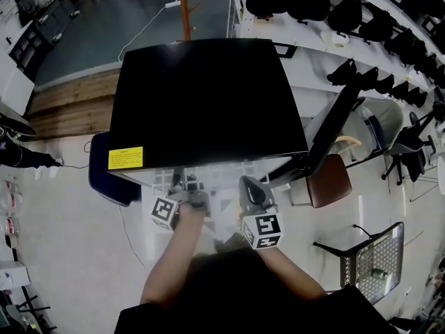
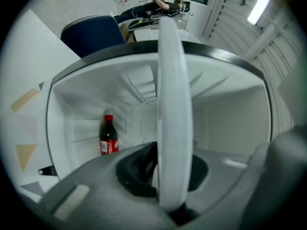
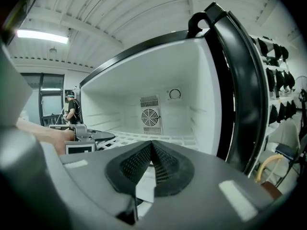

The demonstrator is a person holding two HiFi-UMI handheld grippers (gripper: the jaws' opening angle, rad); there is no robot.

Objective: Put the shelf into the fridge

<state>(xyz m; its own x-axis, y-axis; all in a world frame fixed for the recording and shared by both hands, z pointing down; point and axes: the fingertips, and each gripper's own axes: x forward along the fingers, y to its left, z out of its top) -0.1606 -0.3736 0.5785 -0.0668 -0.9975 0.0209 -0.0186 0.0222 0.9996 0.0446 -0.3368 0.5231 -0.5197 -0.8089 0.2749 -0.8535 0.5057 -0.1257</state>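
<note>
**Left gripper view: shelf (image 2: 175,80) clamped, held at the fridge (image 1: 208,96) mouth**

left gripper (image 2: 172,176): jaws clenched on the white shelf. Its rim shows edge-on, a vertical white band running up from between the dark pads. Behind it is the white fridge interior, with a cola bottle (image 2: 109,135) (red cap and label) upright by the left wall in that view. A blue chair (image 2: 91,32) sits past the cabinet's outer side.

Right gripper view: right gripper (image 3: 152,164) jaws are pinched onto a thin white edge of the shelf, and the pads meet in a V above it. Past them the shelf's white grid lies flat inside the opening and reaches toward the back wall with the round fan (image 3: 150,116). The left gripper's marker cube and the hand holding it are at the grid's left side. The black door (image 3: 240,80) stands open on the right.

Head view: both grippers are side by side just under the front edge of the black fridge top. There is a yellow sticker (image 1: 125,158) on the top's front-left corner and a brown chair (image 1: 330,179) beside the open door. Can't tell whether the shelf rests on the wall rails.
</note>
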